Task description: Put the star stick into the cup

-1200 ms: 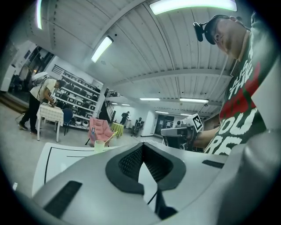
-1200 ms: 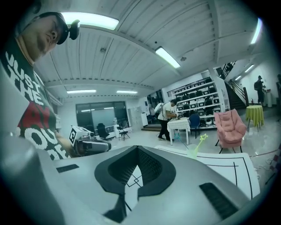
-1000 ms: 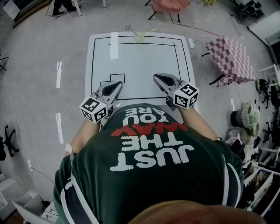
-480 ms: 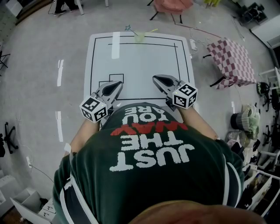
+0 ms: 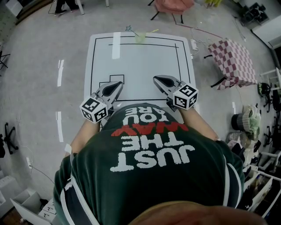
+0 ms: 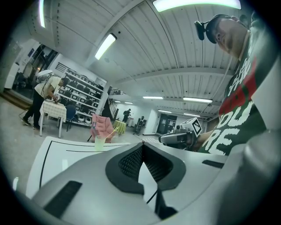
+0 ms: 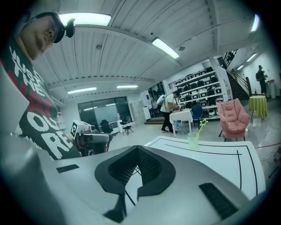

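Observation:
A pale green cup (image 5: 140, 38) stands at the far edge of the white table (image 5: 136, 61), with a yellow star stick (image 5: 150, 31) and a blue star stick (image 5: 129, 28) leaning out of it. In the right gripper view the cup (image 7: 193, 140) carries the yellow star (image 7: 203, 123) above its rim. It also shows in the left gripper view as a small cup (image 6: 100, 143). My left gripper (image 5: 118, 84) and right gripper (image 5: 156, 79) hover side by side over the near edge, far from the cup. Both are shut and empty, as seen along the left gripper (image 6: 142, 147) and right gripper (image 7: 137, 148).
Black lines mark a frame and a small box on the table. A checkered table (image 5: 232, 59) stands to the right, a pink chair (image 5: 173, 4) behind the cup. A person (image 6: 44, 96) bends over a small table in the background. Clutter lines the right wall.

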Demonstrator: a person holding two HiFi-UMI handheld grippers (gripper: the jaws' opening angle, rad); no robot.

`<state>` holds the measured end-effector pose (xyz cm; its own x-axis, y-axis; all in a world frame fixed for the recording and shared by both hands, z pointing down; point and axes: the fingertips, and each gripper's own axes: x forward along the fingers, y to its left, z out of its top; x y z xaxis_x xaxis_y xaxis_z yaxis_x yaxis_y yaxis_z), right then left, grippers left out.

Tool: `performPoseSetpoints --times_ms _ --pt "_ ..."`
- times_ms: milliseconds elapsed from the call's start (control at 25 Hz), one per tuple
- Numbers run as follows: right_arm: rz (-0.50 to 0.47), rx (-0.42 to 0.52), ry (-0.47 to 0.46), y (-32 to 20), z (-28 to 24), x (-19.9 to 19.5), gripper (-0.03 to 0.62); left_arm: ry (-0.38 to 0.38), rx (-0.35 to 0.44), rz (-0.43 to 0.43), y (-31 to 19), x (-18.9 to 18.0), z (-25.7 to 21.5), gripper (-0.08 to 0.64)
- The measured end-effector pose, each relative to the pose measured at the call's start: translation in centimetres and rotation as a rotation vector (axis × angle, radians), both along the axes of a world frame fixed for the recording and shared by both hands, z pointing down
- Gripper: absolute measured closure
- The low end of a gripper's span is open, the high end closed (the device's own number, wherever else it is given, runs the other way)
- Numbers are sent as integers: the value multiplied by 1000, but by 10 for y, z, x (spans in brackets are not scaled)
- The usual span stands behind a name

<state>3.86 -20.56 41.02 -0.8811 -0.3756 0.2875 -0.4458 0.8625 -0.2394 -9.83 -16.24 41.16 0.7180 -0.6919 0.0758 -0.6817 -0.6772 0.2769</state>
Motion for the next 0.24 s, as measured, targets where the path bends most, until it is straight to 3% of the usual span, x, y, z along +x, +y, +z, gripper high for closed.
performPoseSetpoints --times_ms 240 --pt "2 2 4 -5 2 1 559 5 0 -3 -6 -1 1 551"
